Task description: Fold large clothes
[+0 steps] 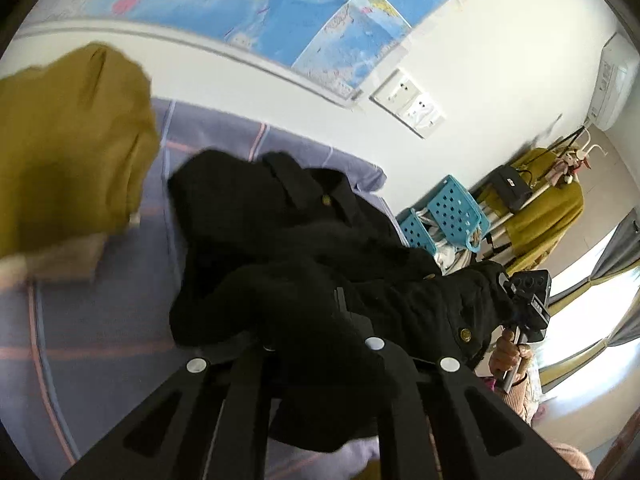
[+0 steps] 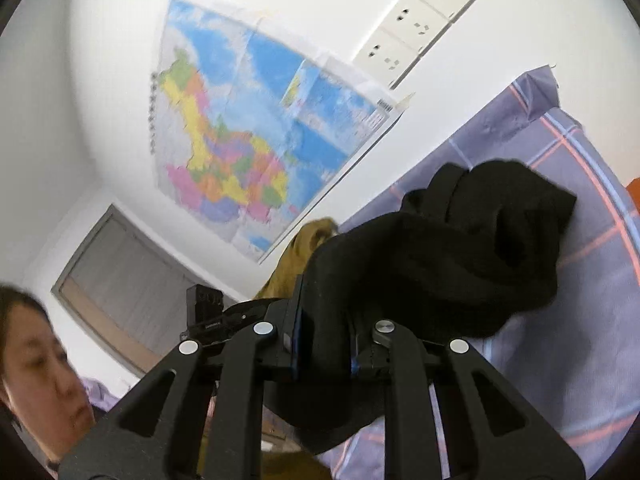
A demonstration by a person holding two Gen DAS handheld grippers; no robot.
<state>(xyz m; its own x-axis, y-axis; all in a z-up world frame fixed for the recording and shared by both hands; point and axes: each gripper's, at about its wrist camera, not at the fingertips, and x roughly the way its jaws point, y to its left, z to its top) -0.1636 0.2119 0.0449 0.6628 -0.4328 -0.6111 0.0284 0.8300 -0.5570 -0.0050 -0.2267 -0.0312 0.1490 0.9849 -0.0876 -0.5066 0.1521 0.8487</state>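
A black coat (image 1: 304, 248) with brass buttons hangs bunched between both grippers, lifted above the purple plaid bedsheet (image 1: 100, 320). My left gripper (image 1: 320, 320) is shut on a thick fold of it, and the cloth hides the fingertips. In the right wrist view the same black coat (image 2: 460, 240) drapes over my right gripper (image 2: 324, 312), which is shut on another fold. The right gripper (image 1: 528, 300) also shows in the left wrist view at the coat's far end, with a hand (image 1: 508, 356) on its handle.
A mustard garment (image 1: 68, 152) lies at the left on the bed. Blue perforated baskets (image 1: 452, 208) and a rack with a yellow garment (image 1: 548, 208) stand by the wall. A map (image 2: 248, 136) and wall sockets (image 2: 416, 28) hang above. A person's head (image 2: 36, 368) is low left.
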